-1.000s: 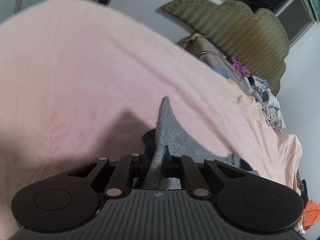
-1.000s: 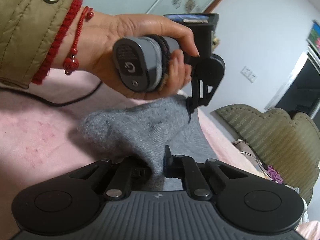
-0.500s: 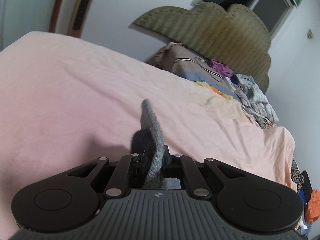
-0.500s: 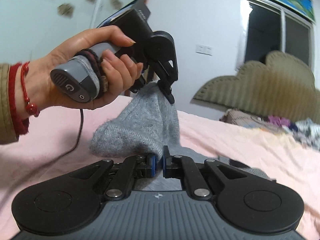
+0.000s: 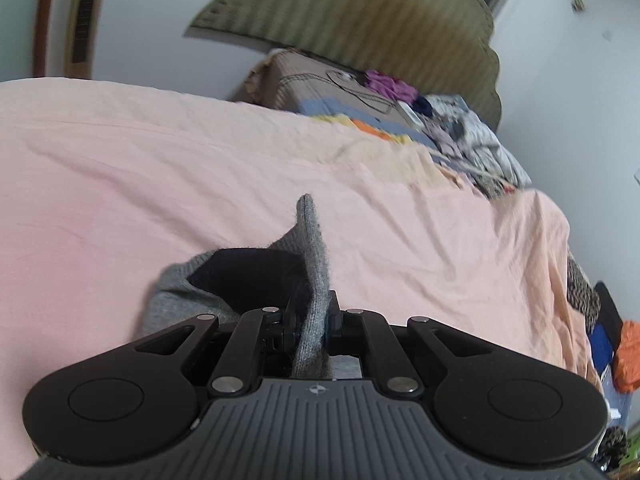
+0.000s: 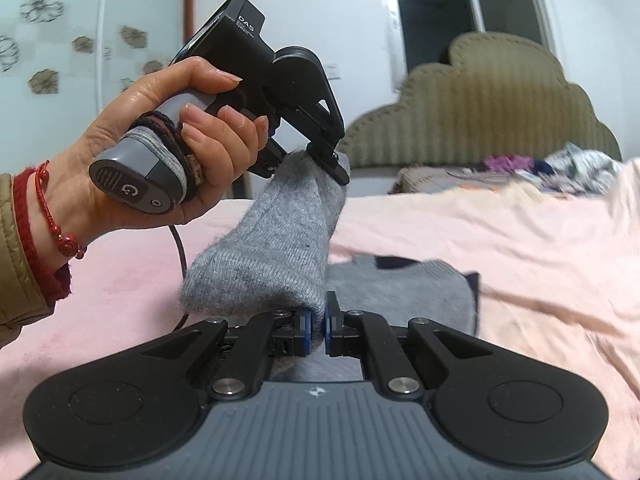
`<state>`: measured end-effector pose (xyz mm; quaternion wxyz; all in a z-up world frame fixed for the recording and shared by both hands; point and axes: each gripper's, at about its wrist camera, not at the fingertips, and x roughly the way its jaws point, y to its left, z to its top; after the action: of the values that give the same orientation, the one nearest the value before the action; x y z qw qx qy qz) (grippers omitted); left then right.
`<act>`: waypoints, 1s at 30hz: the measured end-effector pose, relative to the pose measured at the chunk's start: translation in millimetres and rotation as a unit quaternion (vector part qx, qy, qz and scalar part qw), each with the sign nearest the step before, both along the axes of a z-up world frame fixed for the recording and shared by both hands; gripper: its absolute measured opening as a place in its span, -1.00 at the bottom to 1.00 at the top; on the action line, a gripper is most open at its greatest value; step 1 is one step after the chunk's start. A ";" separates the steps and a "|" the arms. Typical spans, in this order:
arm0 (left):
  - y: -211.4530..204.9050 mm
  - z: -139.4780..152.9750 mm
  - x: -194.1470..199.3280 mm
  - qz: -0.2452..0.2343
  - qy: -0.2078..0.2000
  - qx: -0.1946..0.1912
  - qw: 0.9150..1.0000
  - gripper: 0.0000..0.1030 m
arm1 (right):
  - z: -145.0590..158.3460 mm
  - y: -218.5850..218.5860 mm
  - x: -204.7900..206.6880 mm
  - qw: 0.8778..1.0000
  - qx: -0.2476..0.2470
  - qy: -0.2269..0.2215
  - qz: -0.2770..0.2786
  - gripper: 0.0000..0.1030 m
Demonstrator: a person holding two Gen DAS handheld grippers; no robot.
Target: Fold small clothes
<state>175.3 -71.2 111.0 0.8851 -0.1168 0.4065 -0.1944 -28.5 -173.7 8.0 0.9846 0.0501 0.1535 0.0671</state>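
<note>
Left gripper [image 5: 316,320], seen from its own wrist camera, is clenched on one edge of a grey sock [image 5: 312,280]; the knit rises in a thin ridge between the 2 jaws, and the sock's dark inner opening gapes to the left of them. Beneath lies the pink bedsheet [image 5: 160,184], with a heap of mixed clothes [image 5: 460,132] against the olive headboard [image 5: 360,20]. The tool tilts down toward the bed.

From the right wrist camera, the right gripper [image 6: 316,330] pinches the opposite end of the same sock, its blue pads pressed onto the fabric. The sock hangs stretched between both tools, clear of the sheet, probably so it can be smoothed and laid flat for folding. A second grey sock [image 6: 400,292] lies flat on the bed just behind, likely the mate it should go onto. The person's left hand [image 6: 160,160] wraps the other tool's handle, wrist bent, nose angled downward at the sock, a cable trailing below.
</note>
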 end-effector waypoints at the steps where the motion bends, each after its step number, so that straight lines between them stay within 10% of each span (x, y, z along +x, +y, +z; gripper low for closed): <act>1: -8.2 -2.9 1.2 -0.005 0.001 0.005 1.000 -0.79 | -3.7 -3.2 -7.8 1.000 0.004 0.003 -0.004 -0.88; 18: -95.3 -66.4 18.8 -0.038 0.026 0.094 0.995 -0.68 | -47.7 -56.5 -3.4 0.982 0.154 0.110 -0.020 -0.87; 23: -102.2 -60.6 14.4 -0.048 0.004 0.058 0.997 0.30 | -57.1 -65.3 -2.6 0.974 0.185 0.130 -0.020 -0.87; 30: -82.3 -37.8 1.5 -0.030 -0.053 0.040 0.997 0.68 | -58.4 -64.2 -3.9 0.974 0.180 0.137 -0.017 -0.86</act>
<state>176.9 -153.4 73.1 0.9032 -0.0586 0.3695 -0.2104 -32.4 -237.9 -50.5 0.9300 0.2382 0.2711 0.0693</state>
